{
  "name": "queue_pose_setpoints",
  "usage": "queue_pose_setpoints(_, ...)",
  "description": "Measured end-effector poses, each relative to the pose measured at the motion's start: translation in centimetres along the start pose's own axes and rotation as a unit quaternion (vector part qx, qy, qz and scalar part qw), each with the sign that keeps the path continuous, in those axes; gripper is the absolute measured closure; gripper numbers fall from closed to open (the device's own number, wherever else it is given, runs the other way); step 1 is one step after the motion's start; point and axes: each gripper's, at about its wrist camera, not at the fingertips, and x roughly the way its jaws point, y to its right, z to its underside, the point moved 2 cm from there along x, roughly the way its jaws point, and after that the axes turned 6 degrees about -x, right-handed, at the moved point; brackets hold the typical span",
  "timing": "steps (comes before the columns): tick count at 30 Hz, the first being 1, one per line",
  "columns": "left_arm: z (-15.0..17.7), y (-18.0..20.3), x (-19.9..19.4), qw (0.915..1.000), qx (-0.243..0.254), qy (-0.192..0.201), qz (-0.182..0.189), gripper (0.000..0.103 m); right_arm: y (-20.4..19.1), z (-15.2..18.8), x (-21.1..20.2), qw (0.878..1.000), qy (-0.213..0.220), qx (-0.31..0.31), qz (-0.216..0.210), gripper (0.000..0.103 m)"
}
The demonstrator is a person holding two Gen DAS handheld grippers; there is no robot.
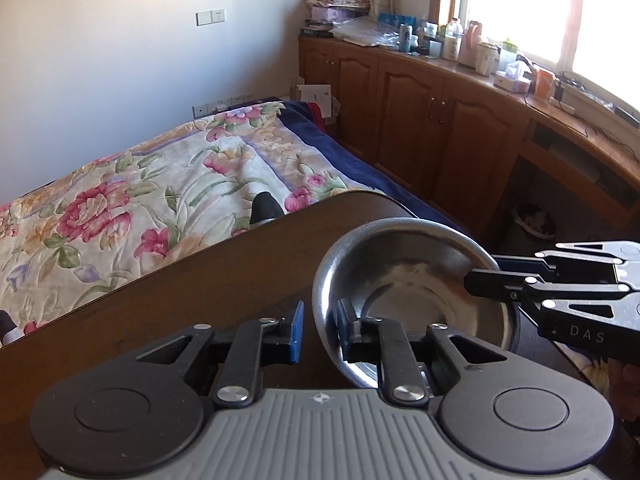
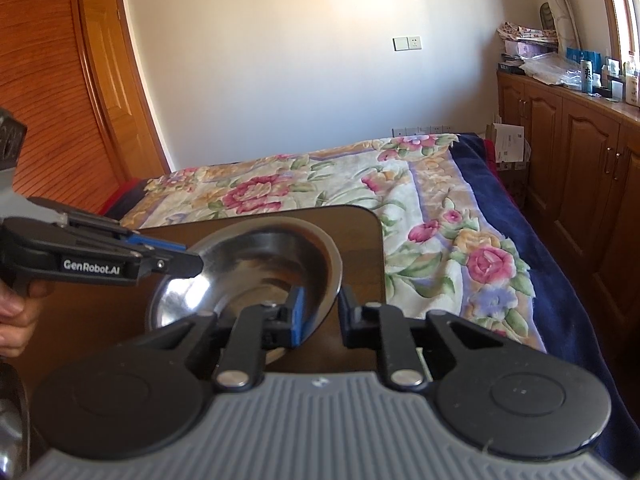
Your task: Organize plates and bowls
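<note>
Progress: early, by my reading; one steel bowl [image 1: 412,292] is in hand, and no sorted stack or plates show in either view. At the lower left edge of the right wrist view a curved shiny rim may be another dish, too cropped to tell.
Remaining: carrying this bowl to its place and handling any other dishes, which lie out of view.
Bowl: centre right of the left wrist view, tilted, over the dark wooden desk [image 1: 208,292] near its rounded far corner; whether it touches the desk cannot be told.
Left gripper [image 1: 320,326]: fingers slightly apart, straddling the bowl's near-left rim, one finger outside, one inside; whether the pads press the metal is unclear.
Right gripper [image 2: 320,310]: likewise astride the rim at the bowl's opposite side, blue pad inside, other finger outside, a narrow gap showing; clamping cannot be confirmed.
Relation: the bowl sits between the two grippers, each at its own edge.
Hand [image 2: 16,316]: lower left of the right wrist view, holding the left gripper's handle.
Surroundings: flowered bedspread [image 1: 132,200] beyond the desk.
</note>
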Motion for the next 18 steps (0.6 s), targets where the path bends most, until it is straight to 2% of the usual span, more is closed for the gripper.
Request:
queue_pose_setpoints(8, 0.6, 1.0, -1.0, 0.9995, 0.033, 0.003, -0.002, 0.088, 0.2, 0.0, -0.2, 1.000, -0.008, 0.013, 0.004, 0.087)
queue_pose_setpoints(18, 1.2, 0.9, -1.6, 0.9994, 0.033, 0.006, 0.001, 0.088, 0.1, 0.4, -0.4, 1.000, -0.006, 0.018, 0.003, 0.090)
